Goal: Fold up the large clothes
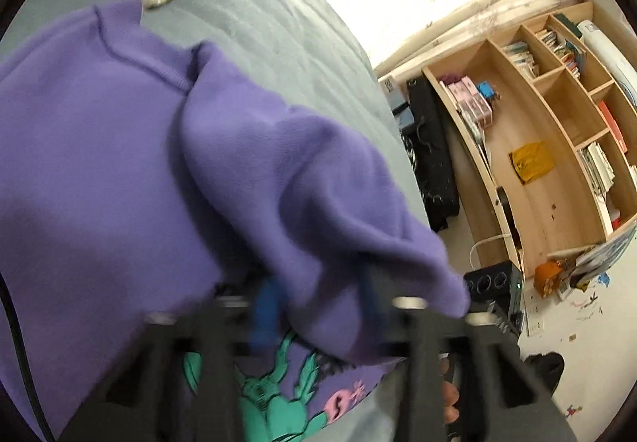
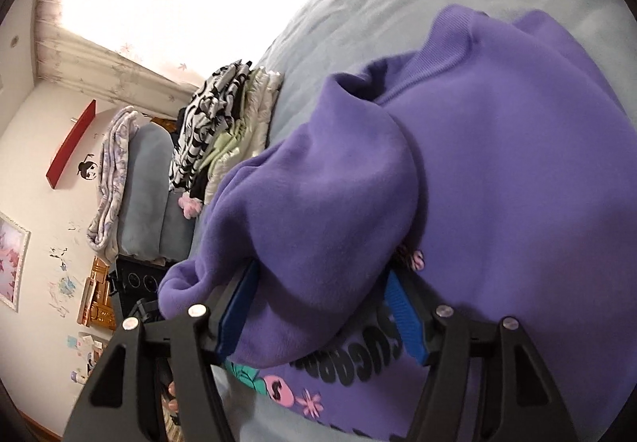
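Lying on the pale grey-blue bedspread (image 1: 278, 32), one purple fleece sweatshirt with a teal and pink print (image 1: 99, 163) fills most of both views. A fold of its cloth sits between the blue pads of the left gripper (image 1: 318, 302); blur hides whether those pads press it, so I cannot tell its grip. The right gripper (image 2: 322, 306) has its jaws spread, with a bunched purple fold lying between them; whether the pads touch it is unclear. Beyond both sets of jaws, bare bedspread stretches to one stack of folded clothes (image 2: 223, 123) near the far edge. Right of the left jaws, the bed edge drops off towards one wooden bookshelf (image 1: 557, 123).
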Motion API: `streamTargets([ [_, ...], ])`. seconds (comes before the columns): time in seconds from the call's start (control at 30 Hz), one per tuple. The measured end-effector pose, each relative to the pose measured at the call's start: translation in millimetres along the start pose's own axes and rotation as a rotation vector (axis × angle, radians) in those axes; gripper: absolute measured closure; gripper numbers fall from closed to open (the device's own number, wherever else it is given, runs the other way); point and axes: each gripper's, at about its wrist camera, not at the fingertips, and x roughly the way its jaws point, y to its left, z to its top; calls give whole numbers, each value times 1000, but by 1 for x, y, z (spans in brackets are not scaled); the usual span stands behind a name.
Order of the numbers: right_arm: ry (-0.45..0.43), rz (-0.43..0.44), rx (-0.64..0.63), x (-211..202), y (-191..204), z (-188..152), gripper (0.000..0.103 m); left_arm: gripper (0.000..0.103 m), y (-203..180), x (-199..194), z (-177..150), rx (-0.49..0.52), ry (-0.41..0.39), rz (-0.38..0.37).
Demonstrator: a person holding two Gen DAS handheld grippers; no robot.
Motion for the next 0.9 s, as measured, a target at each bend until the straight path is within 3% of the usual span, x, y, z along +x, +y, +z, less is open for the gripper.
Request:
streamTargets([
  [0.03,-6,0,-16,0,4,2,67,94,-7,-3,3,12,-21,39],
  [0.1,-4,-6,-50,1,15,6,84,95,-19,-10,7,37,-39,103],
  [0.2,-18,-44,-96,-1,34,4,87,97,-31,-30,9,57,-41,226],
  [0.27,-15,-69,-105,-3,41,-2,87,97,-28,-37,5,42,0,354],
  [0.37,35,-214,-76,5,35,-17,87,97,-7,-30,-11,-18,108,523],
  [0.43,86,-287,-39,17,19,-31,89,101,13,-22,-25,-43,140,581],
  [0.57,38,-273,-42,13,13,-45,89,101,11,-23,-34,5,103,584],
  [0.67,43,-275,-57,9,18,-44,83,100,-6,-22,-36,69,100,607],
  [0.77,36,-327,-97,-4,30,-42,76,91,-21,-27,-39,105,76,631],
  [0.9,-57,-404,-194,-29,50,-46,75,88,-40,-44,-36,136,4,624],
])
